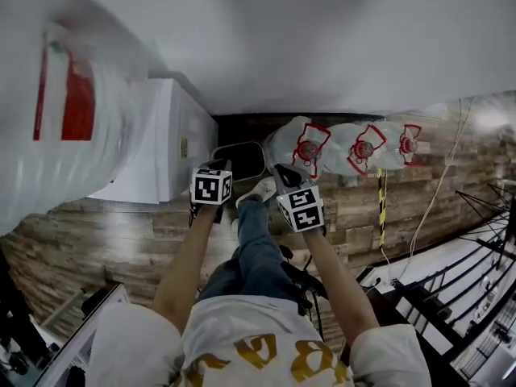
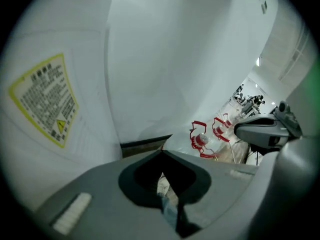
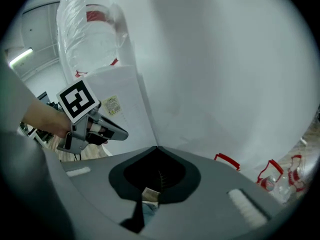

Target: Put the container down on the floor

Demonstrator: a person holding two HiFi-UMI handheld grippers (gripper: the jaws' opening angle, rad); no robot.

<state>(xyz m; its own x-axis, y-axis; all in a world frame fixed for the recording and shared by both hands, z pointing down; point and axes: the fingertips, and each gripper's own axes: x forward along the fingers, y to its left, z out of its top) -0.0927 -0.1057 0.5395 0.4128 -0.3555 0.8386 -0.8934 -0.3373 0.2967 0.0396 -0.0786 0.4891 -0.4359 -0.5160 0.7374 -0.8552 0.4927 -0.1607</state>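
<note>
Hovering over the wood floor (image 1: 105,232), left gripper (image 1: 218,168) and right gripper (image 1: 282,173) both have jaws pressed together, empty. The dark-rimmed container (image 1: 239,144) shows between them, near the white cabinet (image 1: 181,135).

The floor (image 1: 105,240) is brown wood planking with a pale, streaky grain. A tall white box-shaped cabinet (image 1: 173,135) bears a yellow-bordered label (image 2: 45,99). At the left, a translucent white plastic container (image 1: 68,103) shows a red label. The clear plastic jugs (image 1: 359,147) on the far floor have red handles and caps. Beside them runs a strip of yellow-and-black striped tape (image 1: 380,208). The left gripper (image 2: 162,153) and right gripper (image 3: 156,149) have matt grey fingers and black-and-white marker cubes (image 1: 211,188). The person wears blue jeans (image 1: 256,240) and a white shirt (image 1: 242,329) with yellow lettering.
</note>
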